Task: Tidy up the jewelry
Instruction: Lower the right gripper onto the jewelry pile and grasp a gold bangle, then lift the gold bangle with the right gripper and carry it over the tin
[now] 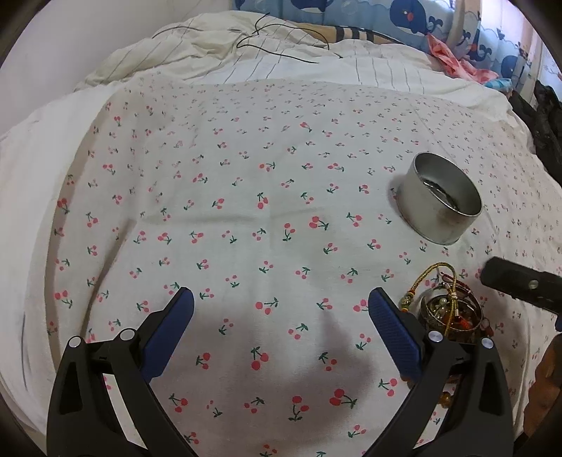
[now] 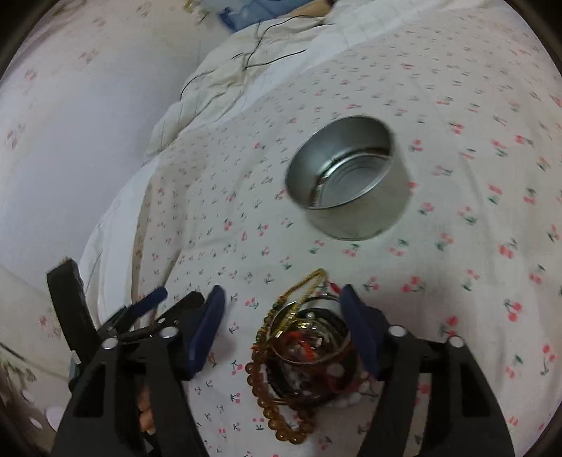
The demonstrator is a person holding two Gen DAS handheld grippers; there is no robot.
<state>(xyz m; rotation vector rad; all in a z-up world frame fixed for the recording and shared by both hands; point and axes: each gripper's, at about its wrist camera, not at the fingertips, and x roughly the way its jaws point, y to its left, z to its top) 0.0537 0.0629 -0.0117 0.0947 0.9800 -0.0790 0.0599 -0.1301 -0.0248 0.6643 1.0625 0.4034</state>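
Observation:
A pile of jewelry [image 2: 309,348] lies on the cherry-print sheet: amber bead bracelet, gold cord, metal bangles, red bits. My right gripper [image 2: 281,298] is open just above it, blue fingers either side of the pile's far part. An open round metal tin [image 2: 347,175] stands beyond it, tilted, with a thin bangle inside. In the left wrist view the pile [image 1: 446,313] lies just right of my open, empty left gripper [image 1: 281,295], and the tin [image 1: 439,200] stands further right and beyond. The right gripper's black body [image 1: 516,281] shows at the right edge.
The cherry-print sheet [image 1: 246,197] covers the bed. A rumpled striped quilt [image 1: 246,45] with a thin black cable lies at the far end, whale-print pillows [image 1: 404,17] behind it. Dark clothing [image 1: 544,119] sits at the right edge. A white wall is at left.

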